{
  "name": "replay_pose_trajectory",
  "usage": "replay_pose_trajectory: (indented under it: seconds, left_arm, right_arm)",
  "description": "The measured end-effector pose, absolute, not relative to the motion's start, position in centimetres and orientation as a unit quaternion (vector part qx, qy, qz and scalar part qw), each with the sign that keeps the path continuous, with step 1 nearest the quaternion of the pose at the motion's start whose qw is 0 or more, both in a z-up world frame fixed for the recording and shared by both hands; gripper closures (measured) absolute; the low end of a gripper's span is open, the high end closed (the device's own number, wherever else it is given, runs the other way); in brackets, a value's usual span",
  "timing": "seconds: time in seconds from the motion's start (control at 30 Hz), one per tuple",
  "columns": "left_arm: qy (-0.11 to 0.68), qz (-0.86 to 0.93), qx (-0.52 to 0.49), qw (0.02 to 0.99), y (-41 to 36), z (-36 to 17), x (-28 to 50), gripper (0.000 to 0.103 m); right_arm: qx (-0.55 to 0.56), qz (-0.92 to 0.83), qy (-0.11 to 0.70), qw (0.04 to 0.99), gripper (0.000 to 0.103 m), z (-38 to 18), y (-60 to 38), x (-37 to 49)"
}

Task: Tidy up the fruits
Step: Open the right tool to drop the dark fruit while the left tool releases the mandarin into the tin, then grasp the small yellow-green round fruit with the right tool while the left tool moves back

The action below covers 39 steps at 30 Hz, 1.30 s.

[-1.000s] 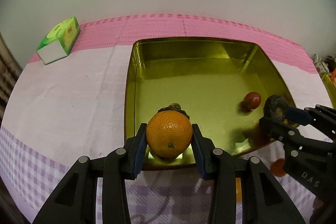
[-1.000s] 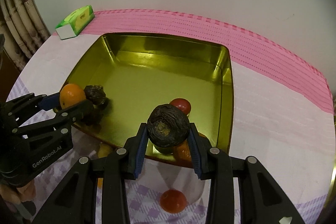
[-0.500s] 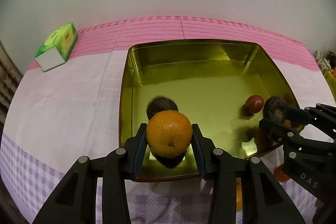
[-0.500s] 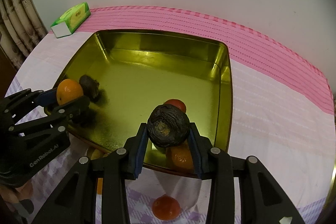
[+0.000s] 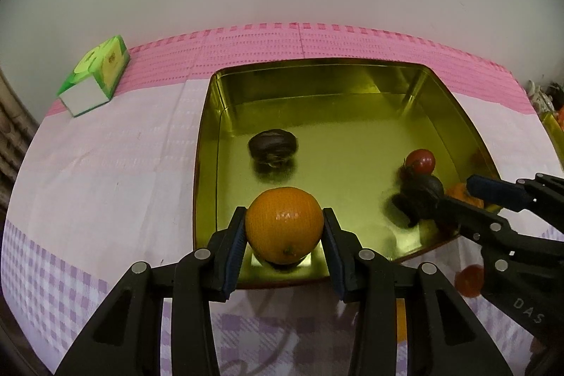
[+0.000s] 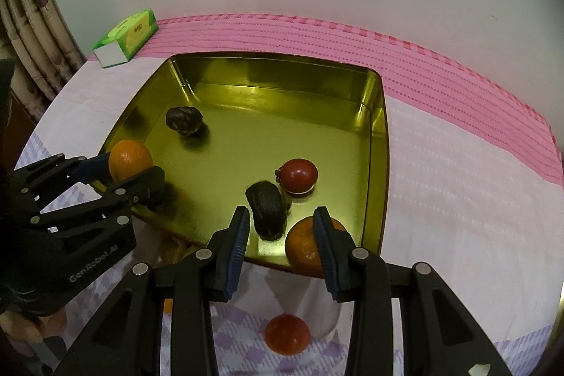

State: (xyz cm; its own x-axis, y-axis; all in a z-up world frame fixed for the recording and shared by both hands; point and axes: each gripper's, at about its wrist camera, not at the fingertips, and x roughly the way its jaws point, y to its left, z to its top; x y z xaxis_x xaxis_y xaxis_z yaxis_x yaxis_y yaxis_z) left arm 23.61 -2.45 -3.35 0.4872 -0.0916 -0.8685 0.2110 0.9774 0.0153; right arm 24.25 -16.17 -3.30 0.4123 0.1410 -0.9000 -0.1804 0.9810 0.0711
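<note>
Orange and round, the mandarin (image 5: pixel 284 223) sits clamped between the blue pads of your left gripper (image 5: pixel 284 235), held over the near edge of the shiny gold metal tray (image 5: pixel 208 143). Deeper in that tray lies a dark wrinkled fruit (image 5: pixel 273 145), and a small red fruit (image 5: pixel 419 161) rests toward its right side.

From your right wrist view, the right gripper (image 6: pixel 280 240) stands spread apart and holds nothing; a second dark wrinkled fruit (image 6: pixel 268 210) lies in the tray just ahead of its fingers, beside another orange mandarin (image 6: pixel 305 251).

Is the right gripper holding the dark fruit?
No, the right gripper is open and the dark fruit lies loose in the gold tray.
</note>
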Motion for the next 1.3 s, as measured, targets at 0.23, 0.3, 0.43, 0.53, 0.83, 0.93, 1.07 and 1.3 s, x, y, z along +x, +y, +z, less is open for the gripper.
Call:
replay_pose_trajectory:
  seconds: [0.23,0.3,0.43,0.53,0.83,0.93,1.07,1.3]
  left_arm:
    - [0.496,-0.088,0.060,0.862,-2.5,-2.4,22.7,0.060]
    - [0.491,-0.088,0.063,0.864,-2.6,-2.0,22.1,0.060]
    - [0.482,-0.089,0.064,0.869,-2.5,-1.1,20.9,0.060]
    - [0.482,-0.093,0.063,0.869,-2.4,-0.6,20.0,0.060]
    - [0.502,-0.085,0.061,0.858,-0.2,-1.3,14.3,0.060]
    - [0.510,-0.075,0.061,0.854,0.9,-1.9,12.5,0.060]
    - [0.519,-0.066,0.056,0.851,1.8,-2.4,10.2,0.060]
    - [0.517,-0.065,0.053,0.852,1.6,-2.4,7.5,0.060]
  right_arm:
    - [-0.014,0.094,0.526,0.845,0.067,-2.2,-16.4,23.0]
    - [-0.014,0.094,0.525,0.846,0.067,-1.9,-16.4,22.7]
    - [-0.012,0.094,0.523,0.847,0.067,-1.3,-16.6,21.4]
    - [-0.009,0.095,0.523,0.847,0.067,-1.0,-16.6,20.4]
    - [0.012,0.091,0.537,0.839,0.067,-1.0,-17.1,15.1]
    - [0.012,0.094,0.545,0.833,0.067,-1.4,-17.1,13.0]
    - [0.018,0.094,0.556,0.826,0.067,-1.9,-17.2,10.0]
    - [0.023,0.105,0.572,0.813,0.067,-2.9,-16.5,6.3]
